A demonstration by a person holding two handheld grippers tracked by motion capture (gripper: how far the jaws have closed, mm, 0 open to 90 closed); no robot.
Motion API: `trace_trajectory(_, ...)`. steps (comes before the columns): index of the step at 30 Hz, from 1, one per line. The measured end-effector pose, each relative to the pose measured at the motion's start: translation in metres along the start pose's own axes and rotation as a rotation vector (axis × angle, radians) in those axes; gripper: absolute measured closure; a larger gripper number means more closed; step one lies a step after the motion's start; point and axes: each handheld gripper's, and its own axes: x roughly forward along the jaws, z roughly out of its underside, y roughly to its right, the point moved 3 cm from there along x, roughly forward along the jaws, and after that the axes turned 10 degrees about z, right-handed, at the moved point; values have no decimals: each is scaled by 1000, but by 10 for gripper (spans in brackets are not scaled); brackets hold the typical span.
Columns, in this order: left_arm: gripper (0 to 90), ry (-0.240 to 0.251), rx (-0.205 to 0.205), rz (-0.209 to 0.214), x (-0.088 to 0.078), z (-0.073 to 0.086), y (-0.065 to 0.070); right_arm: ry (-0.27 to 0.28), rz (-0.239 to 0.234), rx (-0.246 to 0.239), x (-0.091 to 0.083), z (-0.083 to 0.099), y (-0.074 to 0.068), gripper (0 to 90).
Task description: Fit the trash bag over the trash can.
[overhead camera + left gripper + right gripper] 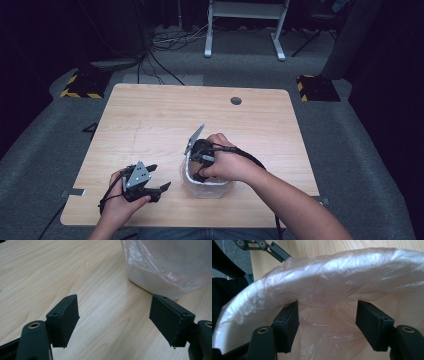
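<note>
The light wooden table [150,125] carries one thing that matters here: a small white plastic bin [150,285] lined with a thin, translucent, pinkish plastic bag [342,272]. It stands at the near edge, directly under the right gripper [327,322] and just off to the side of the left gripper [115,320].

As I read it, the work is fitting the liner into the bin, and it looks well along. The bag is already inside, and its top is folded out over most of the rim, showing as a crumpled pale band in the right gripper view. What seems left is smoothing or tucking the last stretch of that fold and pushing the slack down.

The right gripper points down into the bin's mouth, its jaws fairly wide apart. One jaw tip sits right up against the folded edge of the bag, while the other hangs free over the hollow inside; nothing is pinched between them.

The left gripper rests low over bare table, jaws spread wide and holding nothing, with the bin just ahead of its far jaw and not touching.
</note>
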Motion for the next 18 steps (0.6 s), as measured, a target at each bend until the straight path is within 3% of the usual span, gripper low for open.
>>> trace_trajectory(4, 236, 1, 10, 11, 2, -1, 4, 40, 6, 16, -9, 1, 2, 347)
trace_trajectory(9, 236, 9, 32, 55, 4, -7, 15, 156, 69, 41, -47, 14, 6, 332)
trace_trajectory(12, 234, 16, 52, 81, 6, -13, 24, 265, 147, 101, -76, 36, 5, 303)
trace_trajectory(18, 228, 69, 98, 152, 12, -31, 46, 394, 222, 205, -100, 87, -12, 267)
